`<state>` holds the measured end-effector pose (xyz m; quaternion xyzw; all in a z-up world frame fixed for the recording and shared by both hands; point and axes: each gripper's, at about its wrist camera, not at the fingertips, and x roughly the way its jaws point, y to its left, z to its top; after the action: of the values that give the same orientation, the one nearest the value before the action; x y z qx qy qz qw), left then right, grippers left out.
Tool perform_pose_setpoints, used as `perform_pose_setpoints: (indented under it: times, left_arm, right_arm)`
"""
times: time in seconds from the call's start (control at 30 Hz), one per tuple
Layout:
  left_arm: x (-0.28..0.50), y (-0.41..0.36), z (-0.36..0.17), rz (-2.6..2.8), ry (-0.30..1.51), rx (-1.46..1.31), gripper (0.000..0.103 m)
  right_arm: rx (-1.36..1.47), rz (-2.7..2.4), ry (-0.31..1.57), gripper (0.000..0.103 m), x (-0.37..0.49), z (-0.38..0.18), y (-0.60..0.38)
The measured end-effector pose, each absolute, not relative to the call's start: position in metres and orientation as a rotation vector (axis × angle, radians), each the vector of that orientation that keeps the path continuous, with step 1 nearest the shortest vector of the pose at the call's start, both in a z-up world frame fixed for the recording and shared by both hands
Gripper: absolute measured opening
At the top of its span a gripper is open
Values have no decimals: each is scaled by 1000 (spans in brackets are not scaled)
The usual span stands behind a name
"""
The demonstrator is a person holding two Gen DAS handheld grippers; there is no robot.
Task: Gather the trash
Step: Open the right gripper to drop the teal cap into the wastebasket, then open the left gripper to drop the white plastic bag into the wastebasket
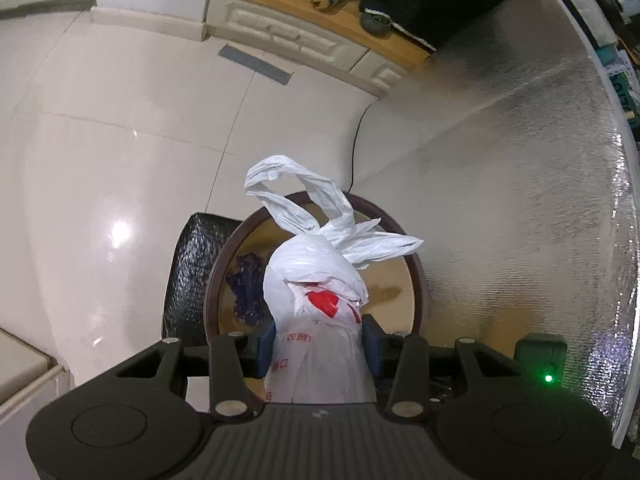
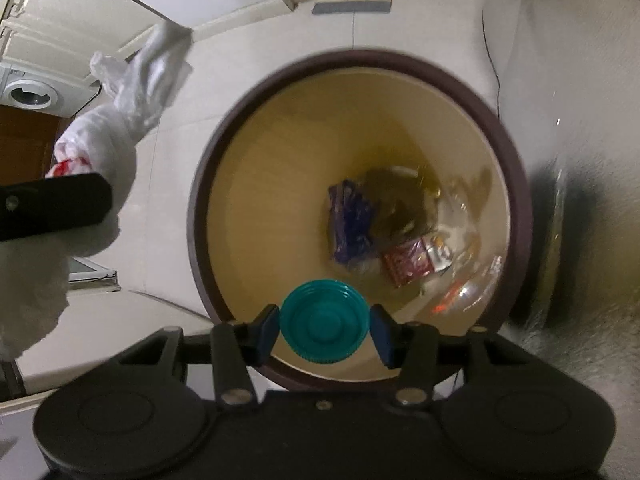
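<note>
My left gripper (image 1: 319, 346) clamps a knotted white plastic bag with red print (image 1: 316, 292), held above the round dark-rimmed bin (image 1: 418, 280). My right gripper (image 2: 324, 330) pinches a teal ribbed plastic lid (image 2: 323, 321) over the bin's open mouth (image 2: 208, 216), where crumpled wrappers (image 2: 352, 224) lie at the bottom.

We are in a home, on a glossy pale tiled floor (image 1: 120, 128) with a white baseboard (image 1: 148, 20). A cream panelled cabinet (image 1: 296, 40) under a cluttered wooden top and a front-loading washing machine (image 2: 32, 94) show a lived-in utility or kitchen corner. A round, brown-rimmed trash bin (image 2: 208, 184) holds snack wrappers (image 2: 408, 266).
</note>
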<state>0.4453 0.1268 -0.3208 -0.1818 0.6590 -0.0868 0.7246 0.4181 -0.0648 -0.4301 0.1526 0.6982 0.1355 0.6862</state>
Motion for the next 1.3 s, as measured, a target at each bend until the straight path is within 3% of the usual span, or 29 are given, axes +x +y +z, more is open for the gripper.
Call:
perform_pose_setpoints:
  times: [0.07,0.1,0.67,0.7,0.73,0.77,0.8,0.83,1.3]
  left_arm:
    - [445,126,-327,-186,1468,-411,45]
    - [446,126,-330,-184,1474,-416,45]
    - [461,106,-359,-252,1478,-502,45]
    - [464,102,-361,-262,1466,-517,47]
    - [465,98,-363,-268,1459,-530,57]
    - [467,95,-366,-272,1462,-546,67]
    - [468,92,-369,-268,1470,-551,89]
    - [468,90,-370,-256,1476,-538,94]
    - [447,115,-370,-176,1529,-379,97]
  right_arm:
    - [362,295,1564,73,417,-433,-67]
    - [363,293,1561,74,417,-432,-68]
    - [388,181,1398,79,408,-362,-107]
    - [387,172,1392,79,407,-361,-108]
    - [382,164,1384,79,408,-360,-110]
    - [378,160,1381,79,408,-359,-111]
    - [375,159,1381,79,409,-359,-111]
    - [370,158,1380,79,410,-360,-111]
    - [316,170,1378,79,411,-357,-108]
